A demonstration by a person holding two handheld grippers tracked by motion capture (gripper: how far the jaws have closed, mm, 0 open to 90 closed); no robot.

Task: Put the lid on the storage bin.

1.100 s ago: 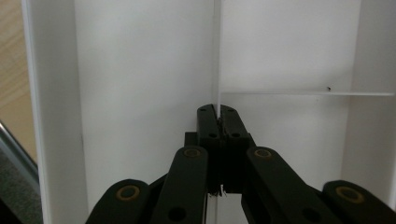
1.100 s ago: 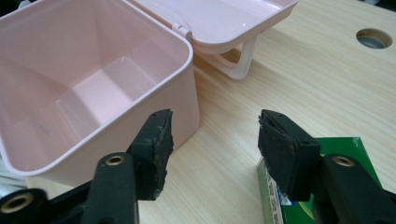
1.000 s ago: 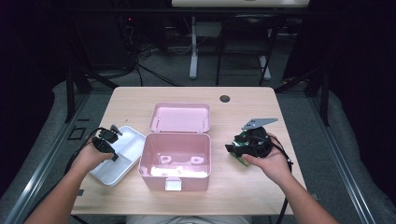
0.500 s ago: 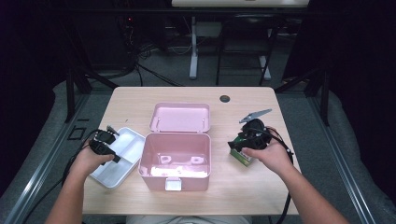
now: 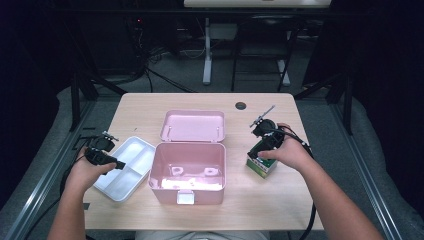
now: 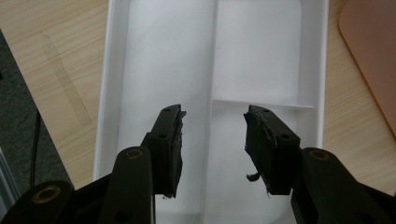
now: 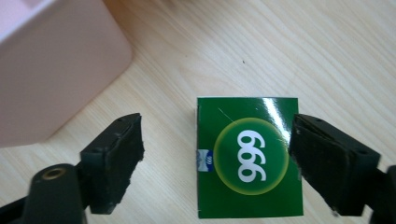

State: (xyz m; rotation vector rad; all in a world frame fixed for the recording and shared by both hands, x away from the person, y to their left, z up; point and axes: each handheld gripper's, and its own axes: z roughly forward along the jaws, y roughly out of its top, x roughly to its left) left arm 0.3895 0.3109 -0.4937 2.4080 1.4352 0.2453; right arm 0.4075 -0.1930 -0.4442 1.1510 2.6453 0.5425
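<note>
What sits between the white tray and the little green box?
The open pink box sits between the white tray and green box, seen in the high view.

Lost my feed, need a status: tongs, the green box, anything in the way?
Left tongs open over white tray. Right tongs just opened, straddling green box on table. Pink case beside it.
</note>
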